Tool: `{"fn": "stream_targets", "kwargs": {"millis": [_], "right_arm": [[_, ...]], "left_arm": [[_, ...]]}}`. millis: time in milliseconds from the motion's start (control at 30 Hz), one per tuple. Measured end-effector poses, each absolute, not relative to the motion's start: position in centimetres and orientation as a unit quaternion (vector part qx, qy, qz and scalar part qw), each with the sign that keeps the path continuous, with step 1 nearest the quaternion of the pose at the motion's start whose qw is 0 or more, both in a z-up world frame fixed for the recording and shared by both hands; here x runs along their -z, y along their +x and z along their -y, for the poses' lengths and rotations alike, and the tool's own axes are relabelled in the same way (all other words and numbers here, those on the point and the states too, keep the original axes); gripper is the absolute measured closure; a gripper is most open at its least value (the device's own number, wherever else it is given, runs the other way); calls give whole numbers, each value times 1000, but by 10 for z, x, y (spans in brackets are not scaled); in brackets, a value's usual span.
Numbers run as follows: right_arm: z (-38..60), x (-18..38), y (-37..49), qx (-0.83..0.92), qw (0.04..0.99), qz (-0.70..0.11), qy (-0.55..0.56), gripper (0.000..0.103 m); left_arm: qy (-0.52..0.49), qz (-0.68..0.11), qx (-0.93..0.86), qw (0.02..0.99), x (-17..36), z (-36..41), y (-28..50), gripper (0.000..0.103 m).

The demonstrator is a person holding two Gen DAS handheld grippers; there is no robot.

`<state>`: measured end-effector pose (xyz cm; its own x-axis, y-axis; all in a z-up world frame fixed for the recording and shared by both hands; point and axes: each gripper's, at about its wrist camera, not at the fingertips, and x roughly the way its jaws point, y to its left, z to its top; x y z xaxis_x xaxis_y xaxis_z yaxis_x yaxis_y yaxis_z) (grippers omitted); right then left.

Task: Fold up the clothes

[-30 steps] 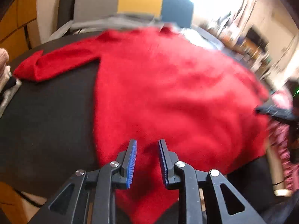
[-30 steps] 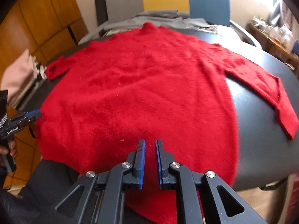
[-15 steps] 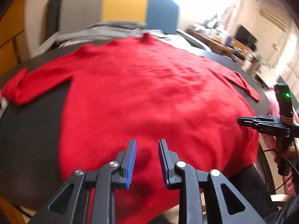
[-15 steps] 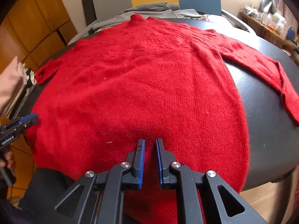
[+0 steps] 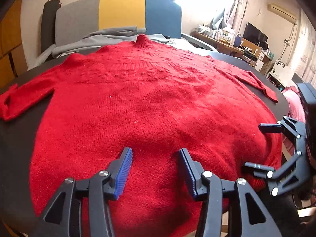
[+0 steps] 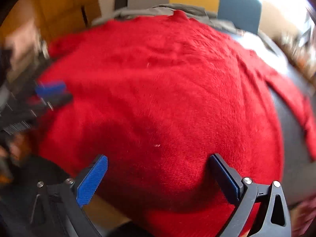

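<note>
A red knit sweater (image 5: 154, 102) lies flat on a dark table (image 5: 17, 138), collar at the far side, both sleeves spread out, hem hanging over the near edge. It also fills the right wrist view (image 6: 167, 90). My left gripper (image 5: 155, 154) is open and empty just above the lower middle of the sweater. My right gripper (image 6: 158, 162) is wide open and empty over the sweater's hem; it shows in the left wrist view (image 5: 276, 146) at the sweater's right side. The left gripper shows blurred at the left of the right wrist view (image 6: 51, 92).
A chair (image 5: 118, 15) with grey, yellow and blue panels stands behind the table, with grey clothing (image 5: 106, 37) draped before it. Wooden cabinets (image 6: 65, 6) stand at the left. A cluttered desk (image 5: 233, 41) stands at the back right.
Both grippers have opened from nearly closed. The left gripper moved right toward the sweater's middle. The right gripper dropped lower over the hem, and its view is now blurred.
</note>
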<state>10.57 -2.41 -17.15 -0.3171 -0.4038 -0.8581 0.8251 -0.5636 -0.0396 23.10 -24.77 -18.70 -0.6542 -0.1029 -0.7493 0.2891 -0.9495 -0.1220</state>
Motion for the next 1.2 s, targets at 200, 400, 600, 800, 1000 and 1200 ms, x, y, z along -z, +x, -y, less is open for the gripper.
{"fn": "stream_targets", "kwargs": {"millis": [200, 400, 600, 800, 1000, 1200], "right_arm": [[26, 171, 116, 786, 385, -249, 415, 0], [-3, 146, 96, 791, 403, -157, 433, 0], [-68, 120, 41, 829, 341, -55, 440, 0], [-117, 111, -6, 863, 251, -77, 430, 0], [-162, 101, -58, 898, 172, -38, 403, 0], [-175, 109, -102, 900, 143, -54, 409, 34]], "left_arm": [[407, -117, 900, 106, 173, 248, 226, 50], [375, -84, 918, 100, 142, 248, 206, 50], [410, -82, 903, 100, 157, 253, 163, 50], [430, -112, 889, 108, 184, 260, 156, 49], [412, -100, 899, 110, 187, 255, 163, 46], [410, -103, 898, 119, 187, 252, 160, 39]]}}
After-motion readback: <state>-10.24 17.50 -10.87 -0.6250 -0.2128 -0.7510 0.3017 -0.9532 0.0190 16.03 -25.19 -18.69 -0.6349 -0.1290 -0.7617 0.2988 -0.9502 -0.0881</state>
